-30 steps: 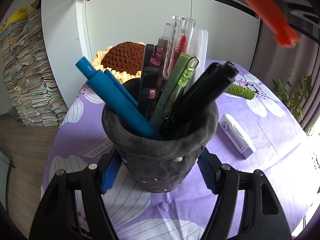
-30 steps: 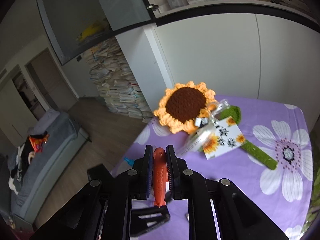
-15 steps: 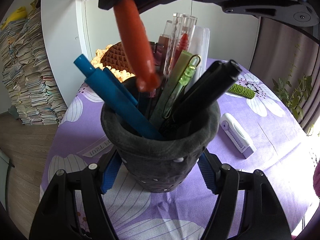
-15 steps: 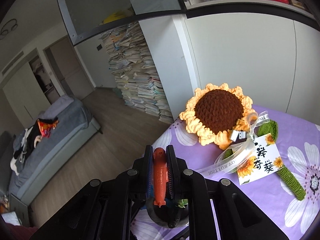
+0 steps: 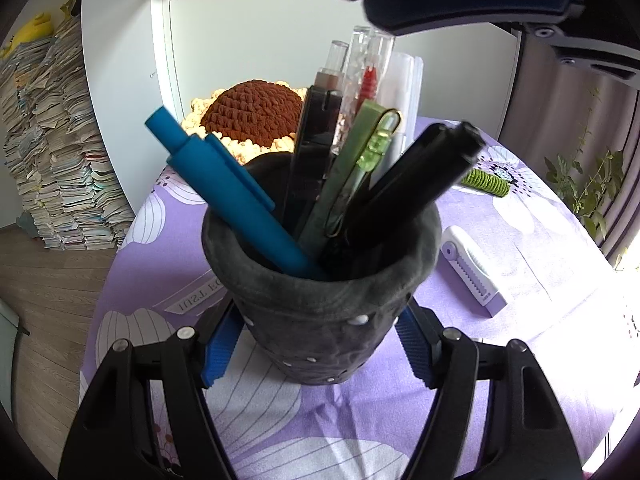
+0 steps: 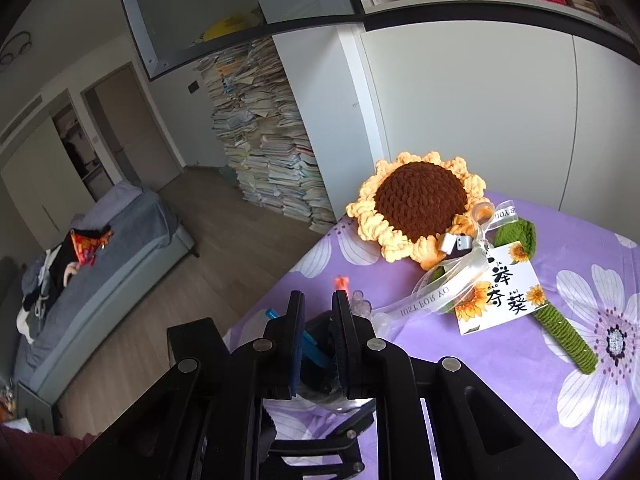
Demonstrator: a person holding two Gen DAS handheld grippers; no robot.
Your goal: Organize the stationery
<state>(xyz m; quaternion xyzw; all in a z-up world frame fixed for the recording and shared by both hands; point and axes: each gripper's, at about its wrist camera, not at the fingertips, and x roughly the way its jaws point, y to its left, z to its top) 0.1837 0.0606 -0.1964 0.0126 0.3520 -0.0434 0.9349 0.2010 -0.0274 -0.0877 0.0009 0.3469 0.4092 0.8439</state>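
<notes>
On the left side of the table (image 5: 532, 216), the dark grey pen holder (image 5: 316, 300) is grasped by the left claw (image 5: 318, 344), with the blue pads pressed to both flanks low on the wall. That grip should be kept firm and level, because the holder is soft-looking and could be tipped by a nudge at the rim. The holder is already crowded: a blue pen (image 5: 224, 184) is leaned left, clear and green pens are packed in the middle, and black markers (image 5: 420, 176) are leaned right.

Directly above it the right claw (image 6: 318, 308) is clenched to a narrow slit, and nothing is seen between the pads. A small orange tip (image 6: 341, 281) is seen just past its fingertips (blurred, so whether it is a pen lodged in the holder cannot be told). The drop-in is judged done or nearly so. The right claw should be drawn straight up so that no leaning pen top is snagged.

Further right, a white correction tape (image 5: 472, 272) is left lying on the cloth and is probably to be collected next. The crochet sunflower (image 6: 420, 204) should be avoided.
</notes>
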